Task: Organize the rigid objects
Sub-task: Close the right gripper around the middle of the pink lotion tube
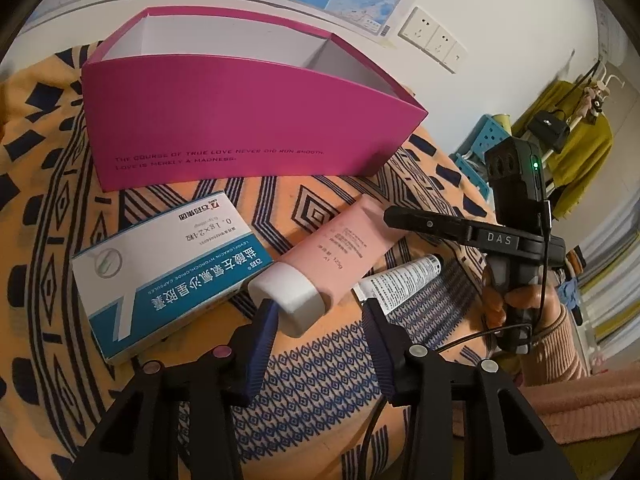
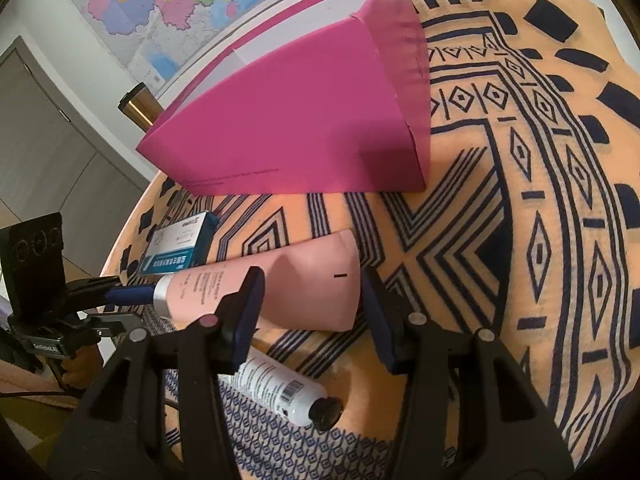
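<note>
I see the pink tube (image 2: 280,284) lying between my two grippers; the left gripper (image 1: 320,316) jaws are open at its white cap (image 1: 290,296), the right gripper (image 2: 310,292) jaws open around its flat end.

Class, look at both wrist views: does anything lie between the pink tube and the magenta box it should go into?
Nothing visible: only bare patterned cloth separates the pink tube from the magenta box.

Both wrist views look down close, from opposite ends, sharing the pink tube (image 1: 340,248) and magenta box (image 2: 296,128).
</note>
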`<state>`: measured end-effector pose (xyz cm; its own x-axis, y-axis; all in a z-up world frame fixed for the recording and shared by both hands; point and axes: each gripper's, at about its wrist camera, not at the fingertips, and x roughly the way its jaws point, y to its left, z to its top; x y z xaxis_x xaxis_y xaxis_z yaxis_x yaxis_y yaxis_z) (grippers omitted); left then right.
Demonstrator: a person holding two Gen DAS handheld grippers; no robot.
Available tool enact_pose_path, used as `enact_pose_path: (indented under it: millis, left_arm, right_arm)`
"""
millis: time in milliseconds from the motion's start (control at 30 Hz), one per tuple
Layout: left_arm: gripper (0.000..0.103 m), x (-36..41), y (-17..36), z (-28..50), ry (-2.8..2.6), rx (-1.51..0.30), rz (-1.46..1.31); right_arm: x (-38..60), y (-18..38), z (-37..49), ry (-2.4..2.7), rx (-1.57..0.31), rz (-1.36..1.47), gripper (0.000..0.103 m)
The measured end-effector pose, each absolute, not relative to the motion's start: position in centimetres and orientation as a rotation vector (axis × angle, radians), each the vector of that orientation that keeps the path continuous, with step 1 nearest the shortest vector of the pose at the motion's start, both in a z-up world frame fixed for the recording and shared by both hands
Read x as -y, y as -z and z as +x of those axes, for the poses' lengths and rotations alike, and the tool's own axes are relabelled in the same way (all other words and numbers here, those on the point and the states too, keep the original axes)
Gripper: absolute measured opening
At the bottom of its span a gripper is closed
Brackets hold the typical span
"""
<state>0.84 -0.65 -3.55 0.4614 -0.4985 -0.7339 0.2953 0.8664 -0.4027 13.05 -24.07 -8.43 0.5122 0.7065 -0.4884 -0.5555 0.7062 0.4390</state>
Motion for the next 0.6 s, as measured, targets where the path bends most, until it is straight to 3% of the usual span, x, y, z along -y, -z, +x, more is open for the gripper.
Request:
enact_pose_path:
  millis: [600]
  left_arm:
    - [0.043,1.0,3.5,1.3,0.448,-0.981,-0.201]
  right_arm:
    - [24.7,7.7,11.9,-0.782,-0.658,0.281,0.056]
